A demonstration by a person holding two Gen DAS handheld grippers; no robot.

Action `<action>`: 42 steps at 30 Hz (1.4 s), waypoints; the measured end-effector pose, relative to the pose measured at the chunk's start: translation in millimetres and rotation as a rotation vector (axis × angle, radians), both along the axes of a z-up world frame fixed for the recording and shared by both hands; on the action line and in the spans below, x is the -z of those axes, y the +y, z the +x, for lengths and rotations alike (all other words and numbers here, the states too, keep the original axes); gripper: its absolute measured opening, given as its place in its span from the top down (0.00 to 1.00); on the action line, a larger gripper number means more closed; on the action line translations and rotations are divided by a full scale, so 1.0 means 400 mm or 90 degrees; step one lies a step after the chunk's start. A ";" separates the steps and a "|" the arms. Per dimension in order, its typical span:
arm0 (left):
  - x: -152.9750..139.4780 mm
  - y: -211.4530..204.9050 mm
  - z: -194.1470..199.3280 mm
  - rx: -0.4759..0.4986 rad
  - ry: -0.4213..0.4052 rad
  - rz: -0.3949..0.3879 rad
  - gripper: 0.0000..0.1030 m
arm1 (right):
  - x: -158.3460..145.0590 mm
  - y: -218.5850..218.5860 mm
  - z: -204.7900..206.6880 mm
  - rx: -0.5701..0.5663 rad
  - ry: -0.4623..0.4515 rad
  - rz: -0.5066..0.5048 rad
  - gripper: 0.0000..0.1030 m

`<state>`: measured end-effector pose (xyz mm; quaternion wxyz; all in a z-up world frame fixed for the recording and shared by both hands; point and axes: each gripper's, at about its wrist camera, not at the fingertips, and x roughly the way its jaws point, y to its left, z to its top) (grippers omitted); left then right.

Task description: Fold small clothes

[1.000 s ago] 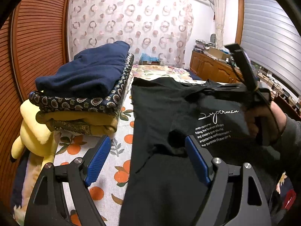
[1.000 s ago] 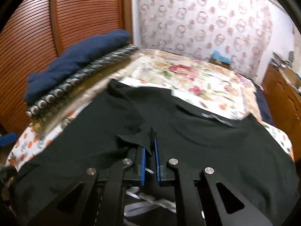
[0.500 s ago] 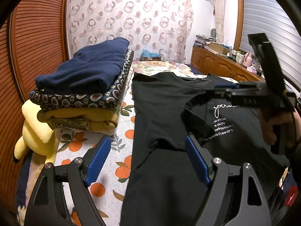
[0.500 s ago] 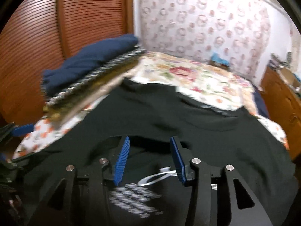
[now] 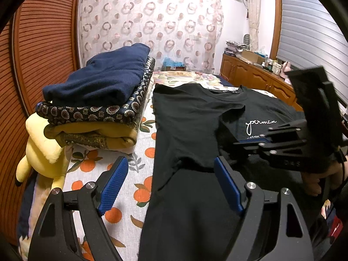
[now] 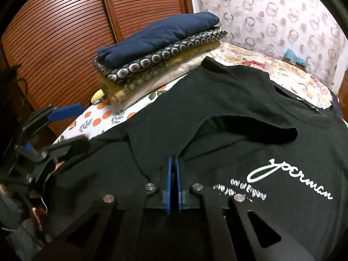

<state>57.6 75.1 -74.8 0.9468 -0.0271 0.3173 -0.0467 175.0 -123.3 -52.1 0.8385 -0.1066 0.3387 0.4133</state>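
Yellow plush toy (image 5: 41, 152) beside wooden dresser (image 5: 256, 80)

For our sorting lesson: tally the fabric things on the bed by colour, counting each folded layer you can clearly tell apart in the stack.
Black: 1, the T-shirt
Navy: 1, the top folded piece
Dark patterned: 1, the folded layer beneath
Yellow: 2, the mustard folded layer and the plush toy
Total: 5
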 end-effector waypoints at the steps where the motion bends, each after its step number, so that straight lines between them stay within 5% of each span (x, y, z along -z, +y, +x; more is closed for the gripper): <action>1: 0.001 -0.001 0.001 0.001 0.000 0.000 0.21 | -0.003 -0.002 -0.006 0.000 0.000 0.004 0.96; 8: 0.003 -0.018 0.004 0.009 0.003 0.005 0.21 | 0.009 -0.085 -0.052 0.026 0.011 0.003 0.96; 12: 0.002 -0.027 0.005 0.014 0.003 0.008 0.21 | 0.010 -0.108 -0.055 0.054 0.012 0.000 0.67; 20: -0.010 -0.052 0.006 0.027 -0.002 0.013 0.21 | -0.025 -0.163 -0.083 0.107 -0.045 0.000 0.48; 35: -0.022 -0.117 0.028 0.067 0.002 0.016 0.21 | -0.035 -0.422 -0.161 0.282 -0.063 0.050 0.48; 42: -0.009 -0.163 0.047 0.093 0.020 0.030 0.21 | -0.028 -0.593 -0.169 0.410 -0.089 0.009 0.48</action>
